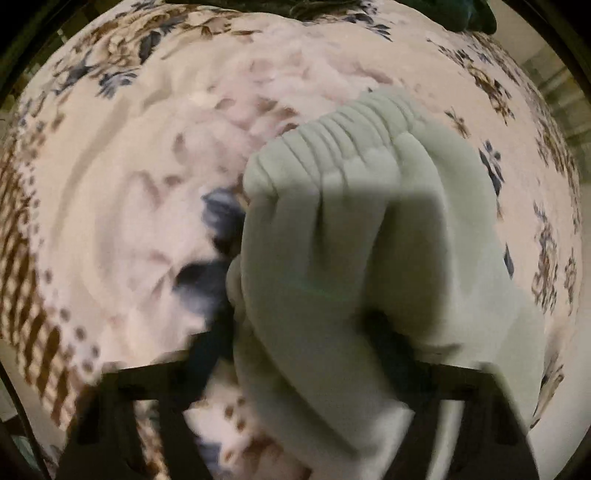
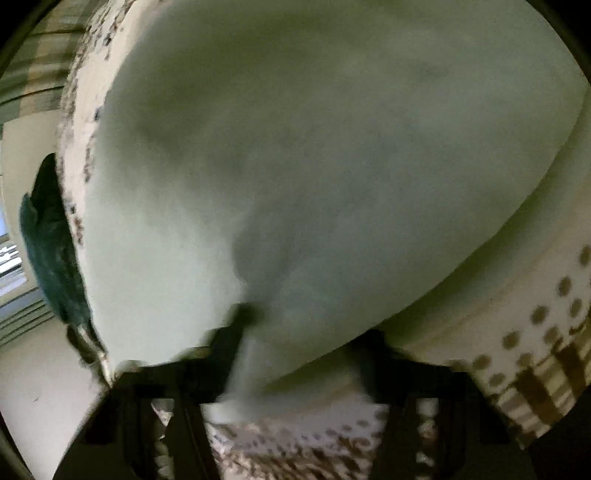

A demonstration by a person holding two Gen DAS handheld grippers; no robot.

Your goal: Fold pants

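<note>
The pale green pants (image 1: 354,229) hang bunched from my left gripper (image 1: 303,325), which is shut on the cloth near the ribbed elastic waistband (image 1: 332,133); one dark finger (image 1: 207,354) shows at the left, the other is partly under the cloth. The pants fill the right wrist view (image 2: 314,166) as a wide smooth sheet. My right gripper (image 2: 306,332) is shut on a pinch of that cloth near its lower edge. Both views are blurred by motion.
A floral cream, brown and blue bedspread (image 1: 129,184) lies under everything, with a dotted and checked border (image 2: 535,362). A dark green garment (image 2: 51,240) lies at the bed's edge at left, and also shows in the left wrist view (image 1: 454,14).
</note>
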